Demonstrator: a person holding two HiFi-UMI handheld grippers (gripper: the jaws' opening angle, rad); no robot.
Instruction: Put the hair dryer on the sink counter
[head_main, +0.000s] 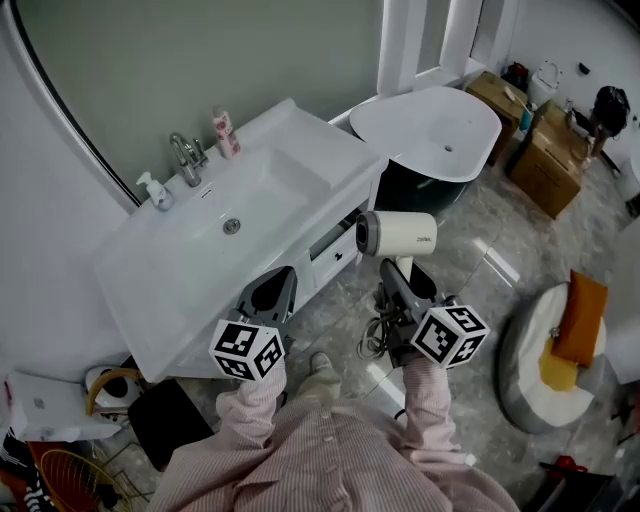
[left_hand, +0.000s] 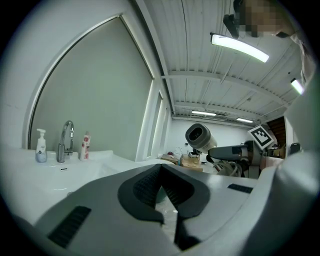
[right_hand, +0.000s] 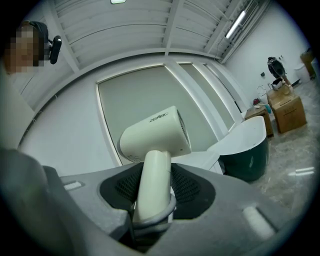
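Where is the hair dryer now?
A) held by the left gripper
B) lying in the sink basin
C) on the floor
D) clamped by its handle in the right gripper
D: the right gripper is shut on the hair dryer handle, holding it in the air beside the sink counter.

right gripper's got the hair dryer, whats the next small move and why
Probably carry it forward and leftward until it is above the flat right end of the sink counter. The right gripper is clamped on the handle of the hair dryer, but the dryer hangs off the counter's front corner, not above it, so lowering now would miss the surface.
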